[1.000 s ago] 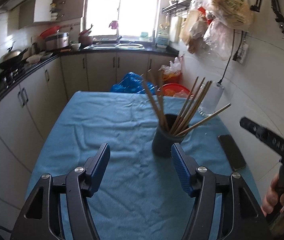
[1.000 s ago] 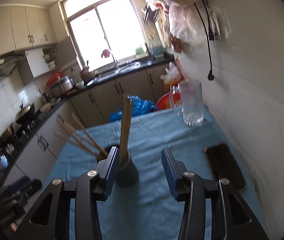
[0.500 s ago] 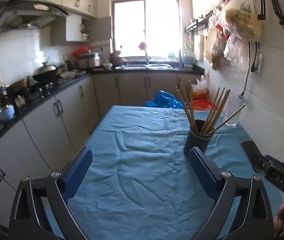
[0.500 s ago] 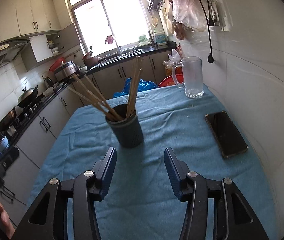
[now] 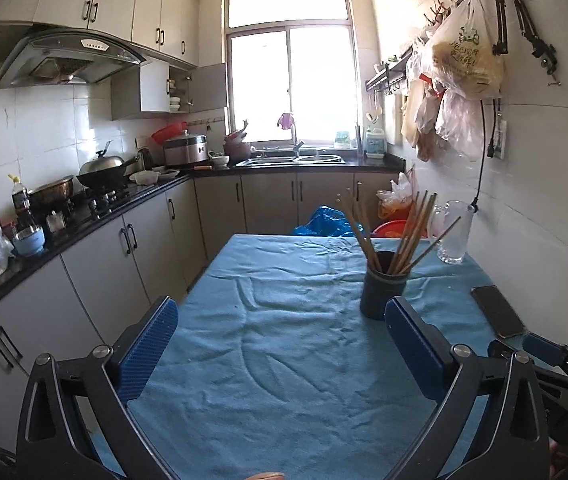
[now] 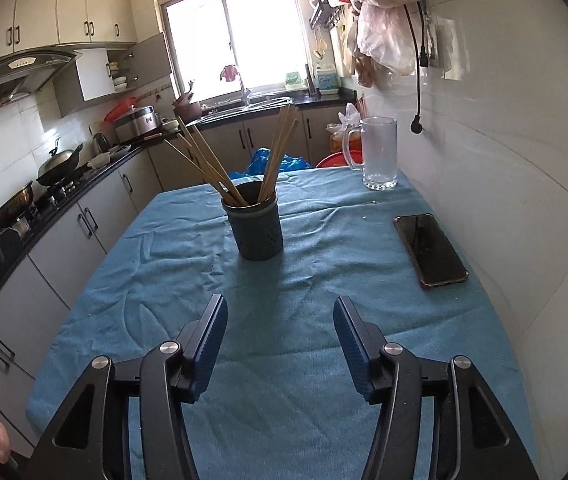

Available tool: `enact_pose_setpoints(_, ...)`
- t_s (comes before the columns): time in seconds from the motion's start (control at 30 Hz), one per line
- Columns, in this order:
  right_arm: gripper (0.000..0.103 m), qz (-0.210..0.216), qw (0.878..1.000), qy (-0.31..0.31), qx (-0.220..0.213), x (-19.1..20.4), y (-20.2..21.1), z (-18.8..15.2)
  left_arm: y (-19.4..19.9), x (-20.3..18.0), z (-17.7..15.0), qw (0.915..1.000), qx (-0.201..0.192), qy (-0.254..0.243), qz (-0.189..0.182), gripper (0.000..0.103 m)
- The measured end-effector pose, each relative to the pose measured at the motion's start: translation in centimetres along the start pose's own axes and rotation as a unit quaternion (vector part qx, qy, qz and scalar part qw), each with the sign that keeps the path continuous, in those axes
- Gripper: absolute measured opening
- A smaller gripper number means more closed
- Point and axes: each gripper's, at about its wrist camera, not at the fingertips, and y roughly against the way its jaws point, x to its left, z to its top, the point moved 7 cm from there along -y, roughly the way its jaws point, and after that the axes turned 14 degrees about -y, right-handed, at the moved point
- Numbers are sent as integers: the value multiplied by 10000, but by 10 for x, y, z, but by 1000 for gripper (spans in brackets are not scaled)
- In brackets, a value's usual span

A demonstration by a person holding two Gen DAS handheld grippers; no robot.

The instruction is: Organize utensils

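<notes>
A dark round holder [image 5: 384,290] stands upright on the blue cloth of the table [image 5: 276,360], right of centre. Several wooden chopsticks [image 5: 404,232] stand in it and fan outward. It also shows in the right wrist view [image 6: 254,226] with the chopsticks [image 6: 212,164] in it. My left gripper [image 5: 282,334] is open wide and empty, low over the near part of the cloth, well short of the holder. My right gripper [image 6: 280,330] is open and empty, near the front of the table [image 6: 304,360], also apart from the holder.
A black phone [image 6: 430,250] lies on the cloth by the right wall. A glass mug [image 6: 378,152] stands at the far right corner. Kitchen cabinets and a stove line the left side [image 5: 96,232]. Bags hang on the right wall [image 5: 456,64].
Both grippers have drawn back from the holder toward the near end of the table. The left gripper has opened wider. The holder and chopsticks stay in place.
</notes>
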Motion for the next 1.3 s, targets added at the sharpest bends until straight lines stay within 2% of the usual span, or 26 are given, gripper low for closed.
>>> enact_pose_setpoints(0.27, 64, -200, 9994, 216, -191, -2, 12, -7, 1, -18, -16, 9993, 261, -167, -189, 103)
enact_pose_setpoints(0.57, 66, -279, 9987, 107, -406, -11, 18, -5, -6, -29, -26, 9979, 510, -278, -300, 103)
enact_pose_setpoints(1.3, 68, -314, 9985, 50, -445, -15, 8, -5, -23, -37, -37, 9947, 778, -342, -579, 103)
